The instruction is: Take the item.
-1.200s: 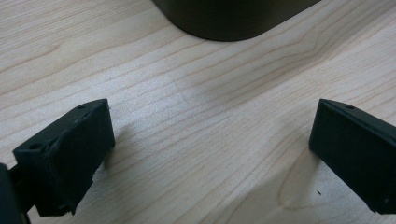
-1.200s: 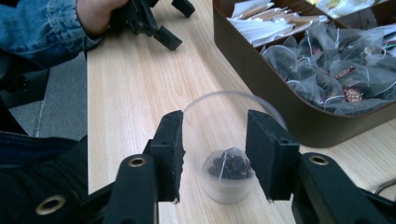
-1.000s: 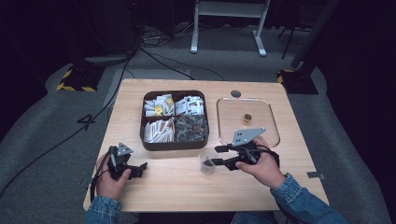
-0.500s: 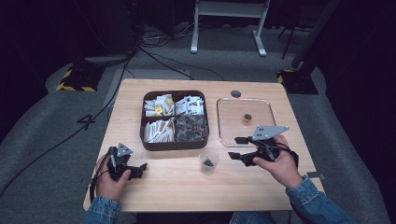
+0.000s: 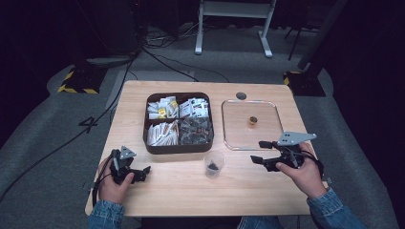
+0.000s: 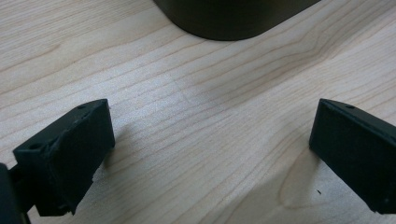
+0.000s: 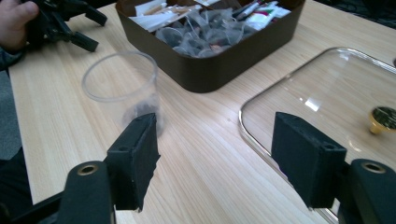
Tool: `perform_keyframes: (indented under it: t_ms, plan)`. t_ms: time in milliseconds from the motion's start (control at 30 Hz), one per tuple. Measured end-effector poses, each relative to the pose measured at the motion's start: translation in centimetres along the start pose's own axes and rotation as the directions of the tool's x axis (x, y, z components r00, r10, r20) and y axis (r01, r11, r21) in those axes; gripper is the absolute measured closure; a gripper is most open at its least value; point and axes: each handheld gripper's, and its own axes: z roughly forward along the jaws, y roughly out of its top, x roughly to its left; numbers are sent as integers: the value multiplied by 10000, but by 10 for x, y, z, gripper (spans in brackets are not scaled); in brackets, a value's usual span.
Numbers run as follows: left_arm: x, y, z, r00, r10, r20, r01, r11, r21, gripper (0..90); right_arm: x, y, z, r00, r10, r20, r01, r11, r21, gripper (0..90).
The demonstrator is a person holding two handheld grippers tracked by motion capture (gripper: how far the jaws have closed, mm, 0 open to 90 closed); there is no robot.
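A clear plastic cup [image 5: 213, 165] [image 7: 122, 88] with something dark at its bottom stands upright near the table's front middle. My right gripper [image 5: 258, 151] [image 7: 215, 158] hovers to the right of the cup, apart from it and beside the glass lid's near edge. Its jaws have just been opening and nothing is between them. My left gripper [image 5: 142, 173] [image 6: 210, 154] rests open over bare wood at the front left, in front of the brown box [image 6: 233, 16].
The brown compartment box [image 5: 179, 121] [image 7: 210, 37] holds several packets and tea bags. A glass lid [image 5: 239, 129] [image 7: 327, 98] with a brass knob [image 5: 252, 120] [image 7: 383, 119] lies flat to its right. The wooden table [image 5: 191, 200] has bare room along the front.
The right gripper has drawn back to the right, away from the cup, and its jaws have spread. The cup stays standing alone. The left hand has not moved.
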Motion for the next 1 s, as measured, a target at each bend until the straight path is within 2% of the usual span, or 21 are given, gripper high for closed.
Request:
perform_keyframes:
  t_ms: [300, 467, 600, 667, 733, 800, 1000]
  plan:
    - [0, 0, 0, 10000, 3, 22, -3, 10000, 23, 5, -14, -23, -3, 9985, 239, 483, -258, 9989, 393, 289]
    - [0, 0, 0, 10000, 0, 23, -1, 10000, 24, 5, -22, -40, -2, 9954, 693, 657, -707, 9973, 186, 284]
    - [0, 0, 0, 10000, -1, 23, 1, 10000, 23, 5, -30, -58, 2, 9880, 1355, 745, -1350, 9908, -122, 285]
    - [0, 0, 0, 10000, -1, 25, 1, 10000, 23, 5, -34, -64, 4, 9850, 1576, 707, -1585, 9873, 69, 286]
    - [0, 0, 0, 10000, 0, 23, 0, 10000, 22, 5, -38, -68, 4, 9820, 1705, 818, -1714, 9852, 41, 285]
    - [0, 0, 0, 10000, -7, 25, 7, 10000, 21, 5, -40, -71, 4, 9796, 1801, 893, -1810, 9835, 28, 285]
    - [0, 0, 0, 10000, -5, 25, 5, 10000, 18, 5, -44, -83, 9, 9804, 1503, 1277, -1586, 9856, 578, 281]
